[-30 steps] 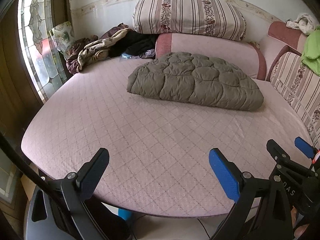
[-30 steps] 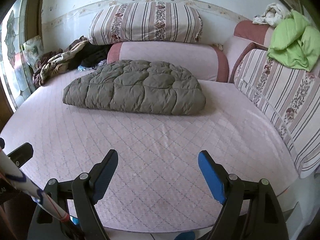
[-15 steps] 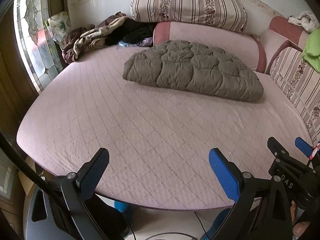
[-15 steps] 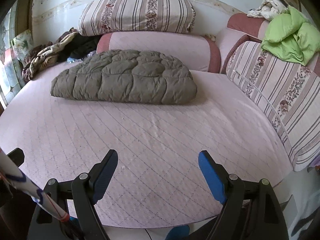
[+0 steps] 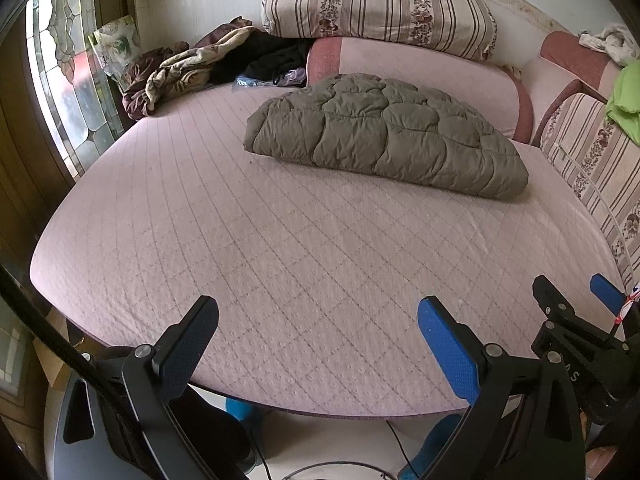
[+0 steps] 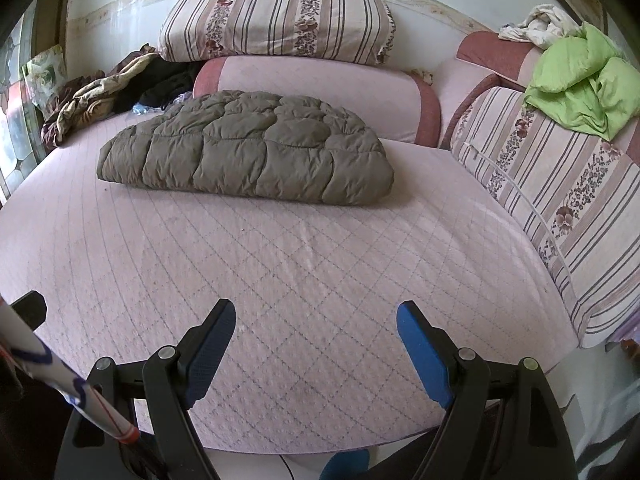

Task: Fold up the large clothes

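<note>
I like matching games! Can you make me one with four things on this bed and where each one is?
Things:
1. olive puffy jacket
2. green blanket
3. brown crumpled clothes
4. top striped pillow

Places:
A. far left corner, by the window
B. on the pink bolster at the back
C. middle of the bed, folded
D. on the right-hand cushions

Pairs: 1-C, 2-D, 3-A, 4-B

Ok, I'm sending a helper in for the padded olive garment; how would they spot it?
Look at the pink quilted bed. Toward its far side, before the pink bolster cushion, lies the puffy olive-brown quilted jacket, folded into a half-round bundle. Unlike the crumpled clothes heap in the corner, it lies alone.
</note>
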